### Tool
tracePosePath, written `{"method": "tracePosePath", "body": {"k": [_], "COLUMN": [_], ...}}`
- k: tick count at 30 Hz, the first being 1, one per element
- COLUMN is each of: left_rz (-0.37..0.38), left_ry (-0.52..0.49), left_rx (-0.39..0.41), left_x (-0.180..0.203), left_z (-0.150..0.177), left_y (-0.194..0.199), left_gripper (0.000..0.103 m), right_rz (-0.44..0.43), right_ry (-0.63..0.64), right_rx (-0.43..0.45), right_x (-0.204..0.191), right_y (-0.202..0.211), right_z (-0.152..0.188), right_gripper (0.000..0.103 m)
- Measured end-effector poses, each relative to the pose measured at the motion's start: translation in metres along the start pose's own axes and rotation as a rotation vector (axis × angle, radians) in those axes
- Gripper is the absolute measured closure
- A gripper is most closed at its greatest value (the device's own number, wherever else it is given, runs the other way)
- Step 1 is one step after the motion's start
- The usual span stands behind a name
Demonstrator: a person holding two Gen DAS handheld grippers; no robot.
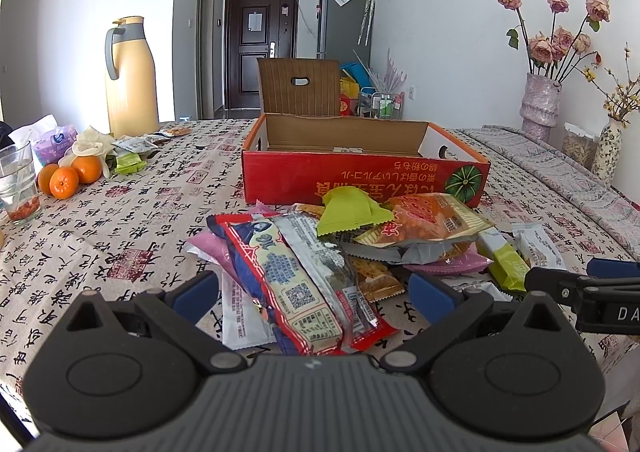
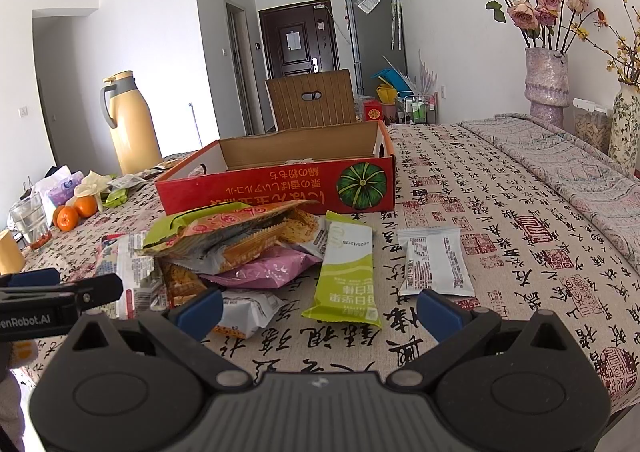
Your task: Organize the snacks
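A heap of snack packets (image 1: 340, 244) lies on the patterned tablecloth in front of an open red cardboard box (image 1: 360, 176). My left gripper (image 1: 316, 296) is open, its blue pads either side of a long red and blue packet (image 1: 288, 284) at the heap's near edge. My right gripper (image 2: 320, 310) is open and empty, low over the cloth, with a green packet (image 2: 346, 276) just ahead between the pads and a white packet (image 2: 434, 260) to its right. The heap (image 2: 232, 248) and the box (image 2: 276, 184) also show in the right wrist view.
A yellow thermos jug (image 1: 130, 80), tangerines (image 1: 68, 176), a glass (image 1: 18, 184), tissues and a few more packets (image 1: 130, 162) sit at the far left. Flower vases (image 1: 540, 104) and a folded cloth (image 2: 560, 164) line the right side. A chair back (image 1: 298, 86) stands behind the box.
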State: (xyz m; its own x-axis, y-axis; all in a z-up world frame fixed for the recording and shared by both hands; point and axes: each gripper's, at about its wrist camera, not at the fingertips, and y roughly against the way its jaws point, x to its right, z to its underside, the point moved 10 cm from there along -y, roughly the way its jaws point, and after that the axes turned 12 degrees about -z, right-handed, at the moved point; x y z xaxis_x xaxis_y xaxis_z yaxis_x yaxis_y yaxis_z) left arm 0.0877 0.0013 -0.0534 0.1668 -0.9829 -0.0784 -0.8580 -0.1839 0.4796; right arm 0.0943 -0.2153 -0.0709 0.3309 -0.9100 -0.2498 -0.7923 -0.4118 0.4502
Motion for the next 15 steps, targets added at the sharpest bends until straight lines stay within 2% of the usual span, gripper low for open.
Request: {"method": "tracePosePath", "body": {"k": [15], "left_rz": [0.0], "left_ry": [0.003], "left_rx": [0.0], "left_x": [0.0013], "left_z": [0.0022], "left_y": [-0.0001], "left_gripper": [0.0], "right_rz": [0.0], "right_ry": [-0.001], "right_rx": [-0.003], "right_x": [0.0004], "right_y": [-0.0015], "right_z": [0.0018], "right_gripper": [0.0]}}
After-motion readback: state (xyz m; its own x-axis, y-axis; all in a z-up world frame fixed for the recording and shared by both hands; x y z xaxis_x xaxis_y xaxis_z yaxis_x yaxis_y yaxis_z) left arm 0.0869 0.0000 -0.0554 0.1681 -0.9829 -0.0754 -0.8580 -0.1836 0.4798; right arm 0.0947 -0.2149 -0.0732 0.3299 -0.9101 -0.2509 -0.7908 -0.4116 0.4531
